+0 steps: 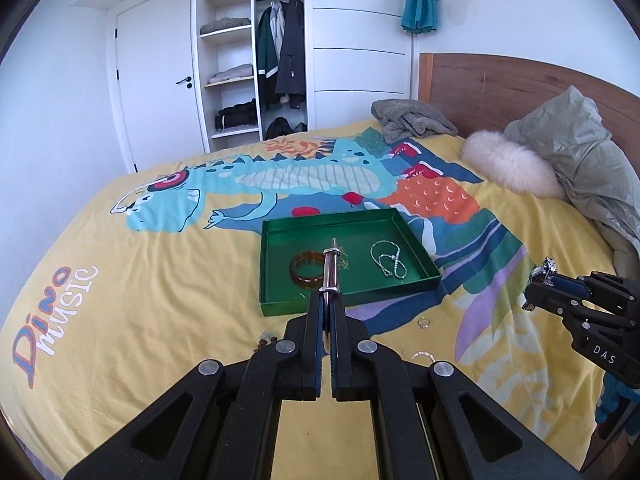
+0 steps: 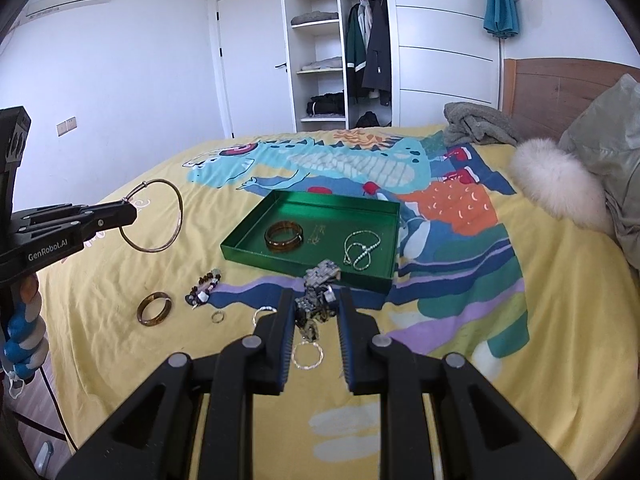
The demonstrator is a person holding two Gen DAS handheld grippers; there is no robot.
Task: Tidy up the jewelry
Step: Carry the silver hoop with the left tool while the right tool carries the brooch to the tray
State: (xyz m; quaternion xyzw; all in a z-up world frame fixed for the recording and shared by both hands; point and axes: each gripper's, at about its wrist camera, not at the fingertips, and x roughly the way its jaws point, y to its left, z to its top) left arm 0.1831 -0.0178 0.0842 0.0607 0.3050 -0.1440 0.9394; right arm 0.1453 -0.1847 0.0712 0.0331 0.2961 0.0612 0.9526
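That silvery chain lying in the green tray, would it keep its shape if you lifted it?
Probably not. The chain lies in loose, uneven loops on the tray floor, which suggests it would hang limp from wherever it is pinched. Its fine links look light, and seem apt to slip through the jaws. The amber bangle beside it looks rigid by contrast.

Left gripper (image 1: pixel 329 300) fingers pinched on thin metal bangle (image 1: pixel 331 270), edge-on above green rectangular tray (image 1: pixel 276 270) | tray holds amber resin bangle (image 1: pixel 307 271) and silver chain necklace (image 1: pixel 388 262) | right gripper (image 1: pixel 538 286) grips metal watch (image 1: pixel 545 270) over yellow dinosaur bedspread (image 1: pixel 160 300)
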